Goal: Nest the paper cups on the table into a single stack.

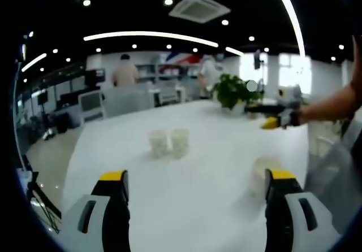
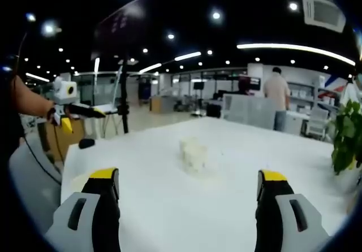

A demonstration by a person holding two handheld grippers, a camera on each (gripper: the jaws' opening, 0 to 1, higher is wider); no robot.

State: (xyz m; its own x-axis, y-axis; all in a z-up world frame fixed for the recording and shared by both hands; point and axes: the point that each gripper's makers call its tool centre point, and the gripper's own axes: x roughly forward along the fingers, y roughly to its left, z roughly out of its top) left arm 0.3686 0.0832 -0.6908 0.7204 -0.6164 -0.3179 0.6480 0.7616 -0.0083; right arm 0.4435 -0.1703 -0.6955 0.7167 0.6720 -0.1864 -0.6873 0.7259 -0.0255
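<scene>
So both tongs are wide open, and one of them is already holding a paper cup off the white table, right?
Not quite. Both tongs are wide open, but neither holds a cup. In the left gripper view the left tongs are empty, and the paper cups stand on the white table. In the right gripper view the right tongs are empty too.

Open-plan office: desks (image 2: 249, 108), monitors (image 1: 90, 102), ceiling downlights (image 1: 168, 1).

Blurring into one pale lump in the right gripper view: cups (image 2: 194, 153). Hiding partly behind the left gripper's jaw: third cup (image 1: 263, 172). Being cut by the edge: plant (image 2: 346, 136).
</scene>
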